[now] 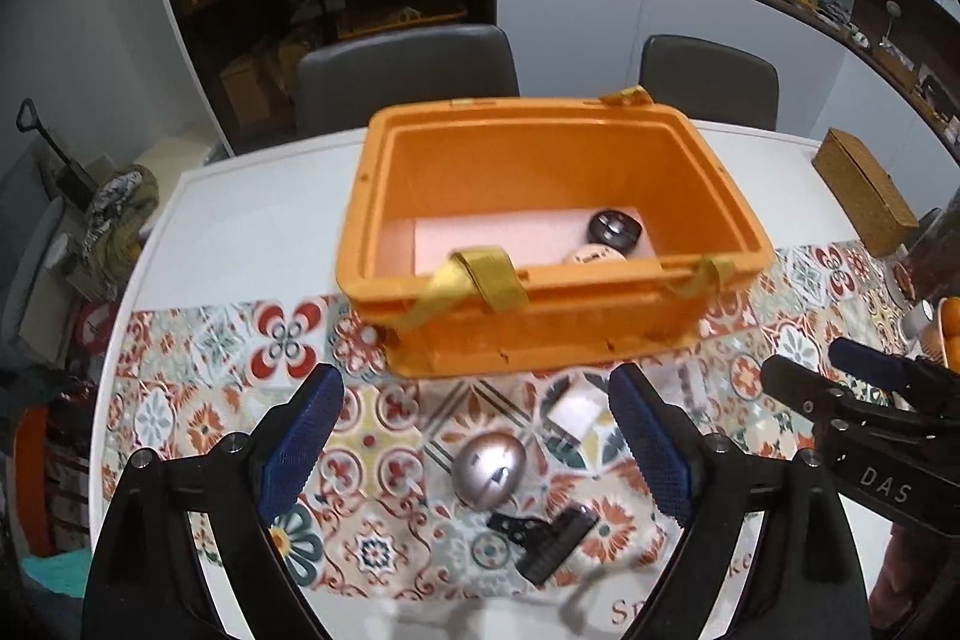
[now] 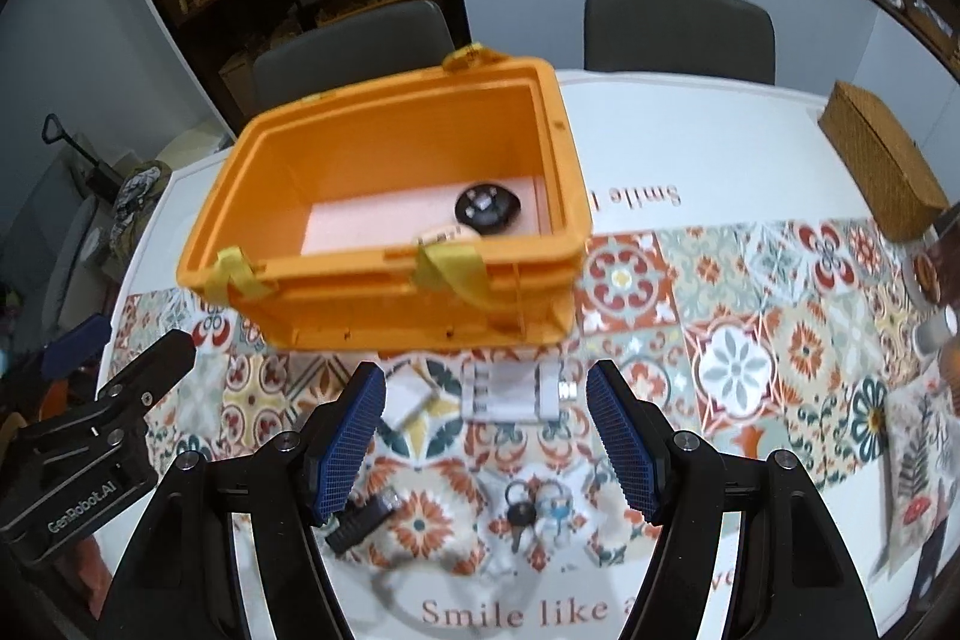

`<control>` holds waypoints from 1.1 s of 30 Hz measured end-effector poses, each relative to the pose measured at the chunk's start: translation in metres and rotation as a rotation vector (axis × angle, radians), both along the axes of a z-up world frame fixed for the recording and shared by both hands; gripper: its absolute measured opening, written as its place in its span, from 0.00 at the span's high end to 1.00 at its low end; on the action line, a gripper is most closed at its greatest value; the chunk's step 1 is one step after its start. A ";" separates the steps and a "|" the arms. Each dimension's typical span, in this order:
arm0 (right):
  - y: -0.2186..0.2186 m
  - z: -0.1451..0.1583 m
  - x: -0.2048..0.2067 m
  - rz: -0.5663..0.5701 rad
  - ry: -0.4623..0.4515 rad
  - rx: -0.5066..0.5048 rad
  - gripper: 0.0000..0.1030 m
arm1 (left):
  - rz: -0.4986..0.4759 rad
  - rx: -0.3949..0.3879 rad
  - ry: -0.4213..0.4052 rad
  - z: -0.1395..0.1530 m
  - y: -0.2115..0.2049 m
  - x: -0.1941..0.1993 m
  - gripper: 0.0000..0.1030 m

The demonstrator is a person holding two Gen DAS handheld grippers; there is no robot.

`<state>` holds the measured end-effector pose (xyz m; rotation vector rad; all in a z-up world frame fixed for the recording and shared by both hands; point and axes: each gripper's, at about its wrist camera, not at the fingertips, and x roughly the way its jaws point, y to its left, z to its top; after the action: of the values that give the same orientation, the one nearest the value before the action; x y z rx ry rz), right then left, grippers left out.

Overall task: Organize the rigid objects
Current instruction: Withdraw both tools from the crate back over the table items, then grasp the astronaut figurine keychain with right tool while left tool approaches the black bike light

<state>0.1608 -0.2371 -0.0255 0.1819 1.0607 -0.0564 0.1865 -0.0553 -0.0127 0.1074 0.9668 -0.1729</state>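
An orange plastic bin (image 1: 540, 340) (image 2: 390, 304) sits on the patterned runner. Inside it lie a black round gadget (image 1: 615, 227) (image 2: 487, 209) and a cream round item (image 1: 594, 255) (image 2: 447, 235). In front of the bin lie a silver egg-shaped mouse (image 1: 489, 469), a black clip (image 1: 549, 544) (image 2: 360, 520), a small white block (image 1: 576, 409) and a white adapter (image 2: 510, 391). A bunch of keys (image 2: 534, 511) lies nearer me. My left gripper (image 1: 477, 436) hangs open above the mouse, nothing between its pads. Above the adapter and keys, my right gripper (image 2: 486, 430) is open and holds nothing.
A wicker box (image 1: 864, 190) (image 2: 882, 166) stands at the right of the white table (image 1: 252, 220). Jars and a bowl of orange fruit (image 1: 951, 334) crowd the right edge. Two grey chairs (image 1: 408, 70) stand behind the table, with dark shelves beyond.
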 end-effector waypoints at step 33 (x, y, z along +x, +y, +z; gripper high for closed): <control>-0.007 -0.068 -0.055 -0.037 0.077 0.004 0.32 | 0.027 -0.018 0.199 -0.083 -0.003 -0.056 0.12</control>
<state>0.1058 -0.2438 -0.0935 0.2048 1.1344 -0.0955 0.1308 -0.0588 -0.0955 0.0614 1.1638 -0.1692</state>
